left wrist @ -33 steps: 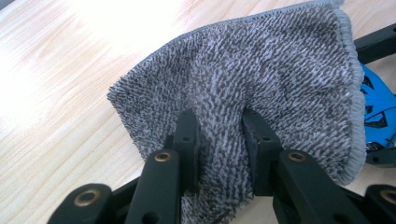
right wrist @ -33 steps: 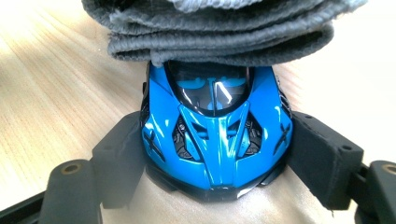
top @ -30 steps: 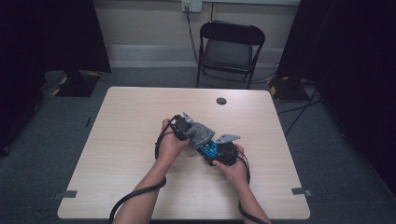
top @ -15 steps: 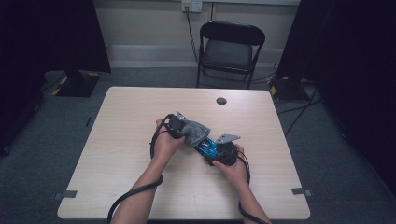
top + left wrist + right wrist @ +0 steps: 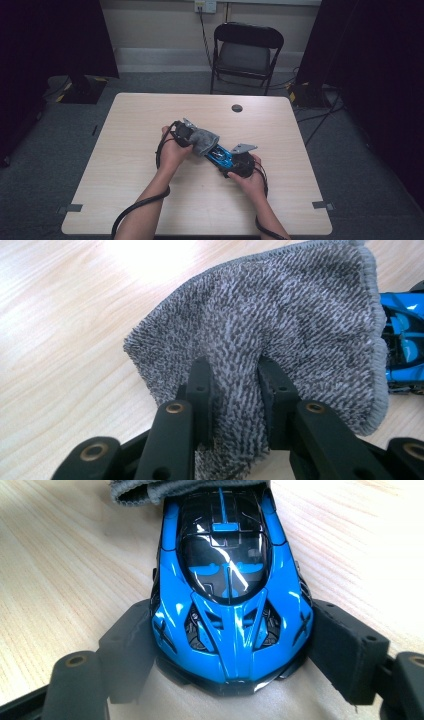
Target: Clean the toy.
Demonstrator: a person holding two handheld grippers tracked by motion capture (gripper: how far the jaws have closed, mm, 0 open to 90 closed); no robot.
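Left tool point(image 5: 232, 390) clamped on grey microfibre cloth point(image 5: 280, 325), right tool point(image 5: 230, 655) clamped on blue toy car point(image 5: 230, 595) mid-frame: wipe gently along roof, steady car.

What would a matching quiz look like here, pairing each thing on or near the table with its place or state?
Things:
1. grey cloth
2. blue toy car
3. black folding chair
4. small dark disc

Places or states:
A. lying alone on the table near its far edge
B. standing on the floor beyond the table
C. pinched between the jaws of the left gripper
D. held by its sides between the jaws of the right gripper

Pairs: 1-C, 2-D, 3-B, 4-A
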